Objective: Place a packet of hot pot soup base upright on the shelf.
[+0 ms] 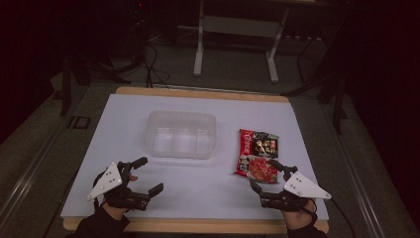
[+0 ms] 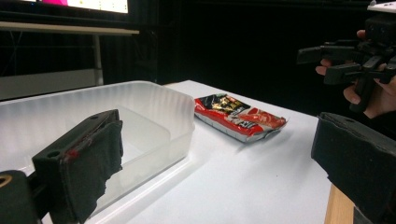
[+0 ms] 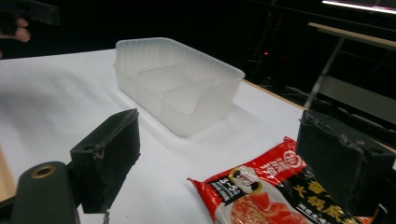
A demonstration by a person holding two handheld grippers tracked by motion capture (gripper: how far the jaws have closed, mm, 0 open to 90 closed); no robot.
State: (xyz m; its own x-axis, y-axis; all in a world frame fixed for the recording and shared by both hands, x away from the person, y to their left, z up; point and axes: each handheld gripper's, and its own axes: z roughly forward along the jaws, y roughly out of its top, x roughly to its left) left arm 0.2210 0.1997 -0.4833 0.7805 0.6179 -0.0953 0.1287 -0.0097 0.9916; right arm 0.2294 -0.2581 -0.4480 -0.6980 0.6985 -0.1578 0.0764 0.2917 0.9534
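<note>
Two grippers: mine, both at the near edge of the table (image 1: 124, 106).
Left gripper (image 1: 148, 174): at 7 o'clock; jaws spread wide, nothing between them.
Right gripper (image 1: 265, 173): at 5 o'clock; jaws wide apart, gripping nothing, its tips at the near end of the packet.
Packet (image 1: 258, 156): red and black, lying flat at 3 o'clock of the table's middle, just right of the tub; in my right gripper view it lies between the jaws, toward the right one.
Tub (image 1: 181, 134): clear plastic, at centre, toward 12 o'clock from my left gripper; nothing visible inside.
</note>
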